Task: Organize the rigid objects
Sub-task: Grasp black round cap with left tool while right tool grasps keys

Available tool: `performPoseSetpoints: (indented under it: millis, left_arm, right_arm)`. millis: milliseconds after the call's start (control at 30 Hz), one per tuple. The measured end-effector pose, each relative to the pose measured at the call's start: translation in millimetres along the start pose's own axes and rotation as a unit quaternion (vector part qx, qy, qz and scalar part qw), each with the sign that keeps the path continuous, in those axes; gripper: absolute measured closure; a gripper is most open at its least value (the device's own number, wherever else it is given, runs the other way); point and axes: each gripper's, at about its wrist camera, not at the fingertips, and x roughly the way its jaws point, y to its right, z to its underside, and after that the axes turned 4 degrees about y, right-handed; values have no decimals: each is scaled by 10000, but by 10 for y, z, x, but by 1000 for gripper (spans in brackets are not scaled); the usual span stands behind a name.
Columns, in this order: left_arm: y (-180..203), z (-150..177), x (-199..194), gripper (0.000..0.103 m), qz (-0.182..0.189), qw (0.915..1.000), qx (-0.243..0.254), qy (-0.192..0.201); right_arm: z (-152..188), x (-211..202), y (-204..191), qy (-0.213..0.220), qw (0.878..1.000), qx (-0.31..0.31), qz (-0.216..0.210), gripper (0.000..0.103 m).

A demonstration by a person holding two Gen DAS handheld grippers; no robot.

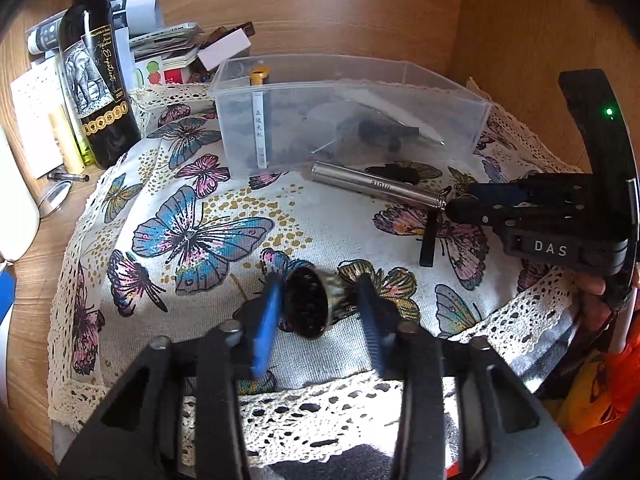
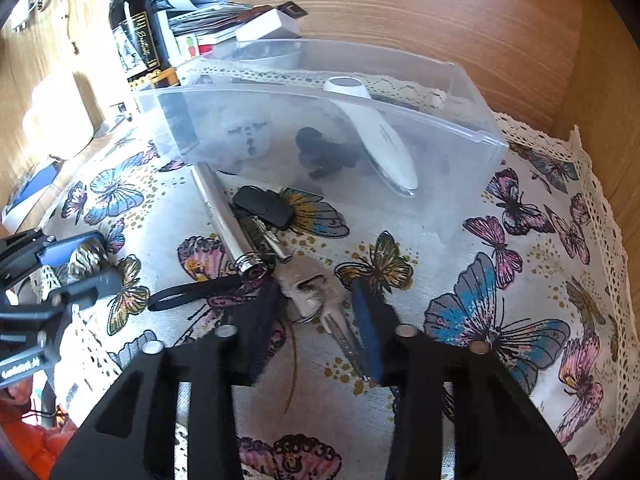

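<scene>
A clear plastic box (image 1: 440,80) stands at the back of the butterfly cloth (image 1: 320,216) and holds a white handle-shaped object (image 2: 380,140), a black item and a tube. My left gripper (image 1: 318,292) is open, its fingers on either side of a round dark brush with a gold rim (image 1: 310,304) lying on the cloth. My right gripper (image 2: 316,312) is open, its fingers straddling a bunch of metal keys (image 2: 316,292). A silver cylinder with a black strap (image 2: 228,216) and a black key fob (image 2: 264,206) lie beside the keys.
A dark wine bottle (image 1: 96,80) stands at the back left with papers and small boxes (image 1: 168,48) behind it. Wooden walls close the back and right. A white container (image 2: 60,120) stands at the left. The cloth's lace edge (image 1: 320,408) hangs at the front.
</scene>
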Motion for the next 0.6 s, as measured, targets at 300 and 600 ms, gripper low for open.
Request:
performPoseSetpoints:
  millis: [300,600]
  left_arm:
    - [-50,-53,-71,67,-7,9999,-88,82]
    - [-64,-329,-233,67,26,9986,-79,515]
  right_arm:
    - [-6,-62,-14,134,9997,141,129,78]
    - [-21,-382,88,617,9969,334,352,78]
